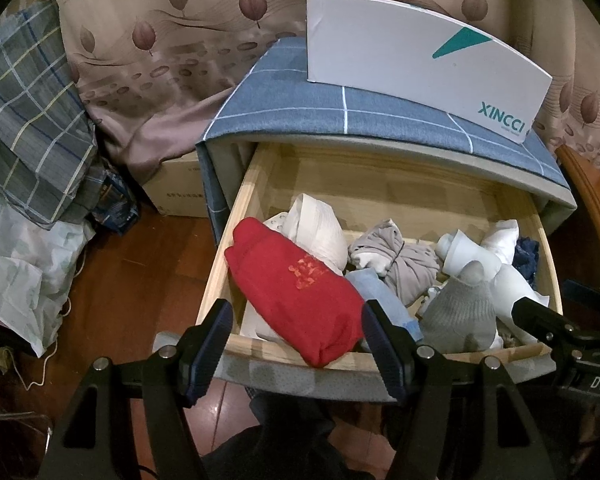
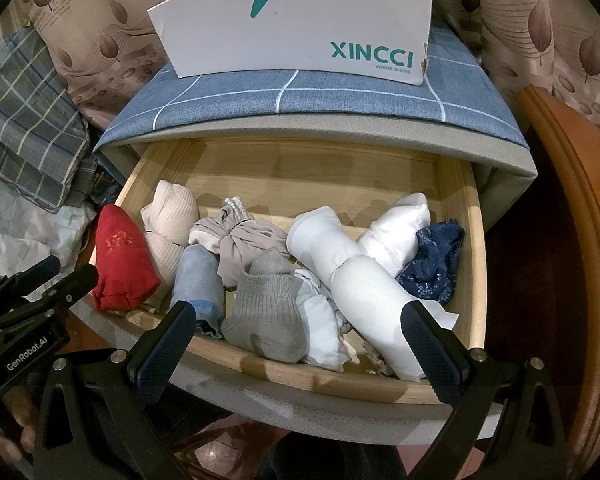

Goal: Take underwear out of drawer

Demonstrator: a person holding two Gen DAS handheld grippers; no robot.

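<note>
From the left wrist, our left gripper hangs wide open and empty over the front edge of the open drawer, with the red underwear lying between its fingers. From the right wrist, our right gripper gapes empty over the grey sock; the red underwear sits far left

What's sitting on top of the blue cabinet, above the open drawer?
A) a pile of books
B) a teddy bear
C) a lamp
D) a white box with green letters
D: a white box printed with green XINCCI lettering stands on the checked blue cabinet top, above the open drawer.
</note>
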